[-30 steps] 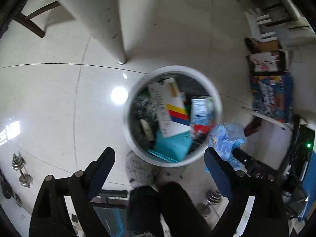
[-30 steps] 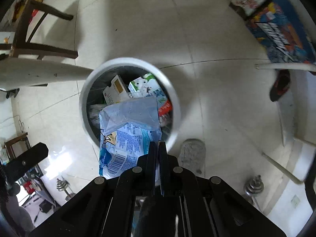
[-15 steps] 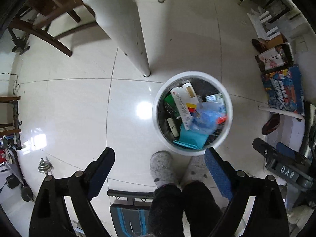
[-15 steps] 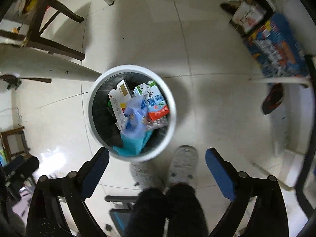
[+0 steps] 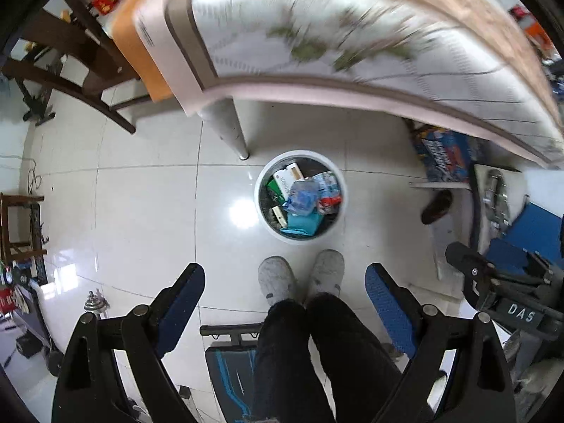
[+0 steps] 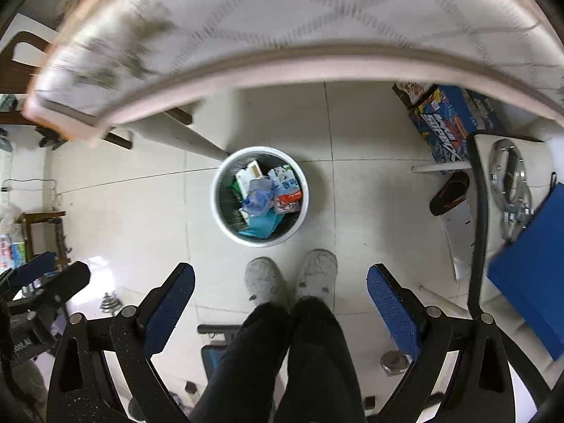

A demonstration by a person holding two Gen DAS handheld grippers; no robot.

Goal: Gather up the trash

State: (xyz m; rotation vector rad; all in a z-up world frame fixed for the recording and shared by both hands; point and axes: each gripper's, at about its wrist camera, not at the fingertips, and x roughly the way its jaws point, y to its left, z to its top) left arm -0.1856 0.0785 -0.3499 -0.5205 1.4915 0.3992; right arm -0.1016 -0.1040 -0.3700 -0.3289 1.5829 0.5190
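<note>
Blue pads are seen wide apart on both grippers, w/ nothing between them: left gripper (image 5: 284, 303) and right gripper (image 6: 281, 299) are both empty and are pointed straight down at the floor.

Nearest, directly betw. the fingers in both views, the person's dark trouser legs (image 5: 317, 352) and two grey slippers (image 6: 292, 276) are seen. Just beyond the toes, the white trash bin (image 5: 262, 211) is standing on the pale tiled floor (image 5: 141, 211), far below the fingertips. In it, a crumpled blue plastic bag (image 5: 301, 197) is lying on top of cartons and a teal packet; trash is thus judged as already dropped in.

Bin is round, so no long axis is to be considered. In the left view it lies a bit toward the right finger; in the right view, a bit toward the left finger. It is therefore judged to be betw. the two grippers, about equally near to each.

Farther out, a white table leg (image 5: 229, 130) is standing just beside the bin. Beyond that, the table edge w/ a patterned cloth (image 6: 317, 17) is seen, blurred. Next trash is probably to be sought on that table; no piece can be made out there. When a gripper is moved forward, the table edge is the main obstacle.
</note>
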